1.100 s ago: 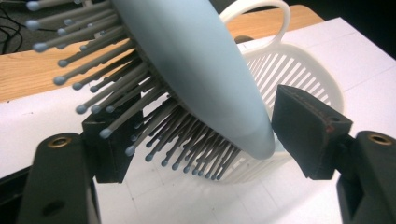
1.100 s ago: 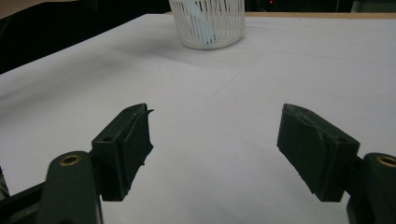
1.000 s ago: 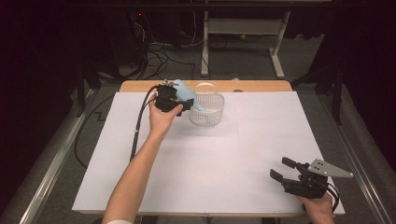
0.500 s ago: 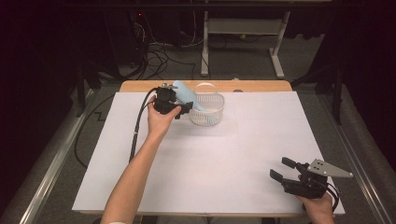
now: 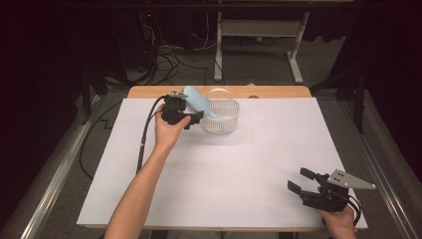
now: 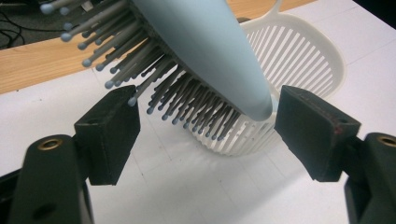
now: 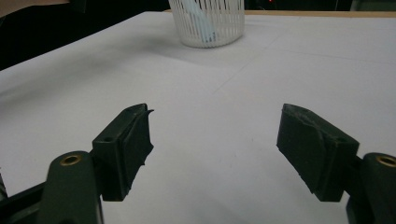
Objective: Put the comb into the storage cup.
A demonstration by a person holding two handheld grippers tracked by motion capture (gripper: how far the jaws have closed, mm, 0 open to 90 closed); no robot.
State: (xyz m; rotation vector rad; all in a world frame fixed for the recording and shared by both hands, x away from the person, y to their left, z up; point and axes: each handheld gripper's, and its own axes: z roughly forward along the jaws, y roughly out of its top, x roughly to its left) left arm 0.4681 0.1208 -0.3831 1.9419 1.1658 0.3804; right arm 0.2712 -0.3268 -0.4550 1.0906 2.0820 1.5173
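A white sheet covers the table [image 5: 224, 174], leaving a strip of bare wood along the far edge; beyond it the dim floor holds a tangle of cables [image 5: 169, 59] and the feet of a white frame [image 5: 259, 45].

A white slatted basket [image 5: 225, 117] stands near the far edge of the sheet. A pale blue hairbrush [image 5: 199, 102] leans tilted across the basket's near-left rim, its head sticking up and out to the left.

The left gripper [image 5: 195, 118] sits just beside the basket on its left. In the left gripper view the brush [image 6: 205, 56] runs down between the 2 pads [image 6: 112, 133]: the jaws are parted, and the right pad stands just clear of the brush's narrow end. Grey bristles [image 6: 140, 70] crowd the left pad, 1 tip at its upper corner; whether it touches I cannot tell. The basket's rim [image 6: 308, 60] lies right behind.

The right gripper [image 5: 301, 180] rests at the near-right corner, well apart from the basket, jaws wide with nothing between them. In its own view bare sheet lies between it and the basket [image 7: 208, 21].
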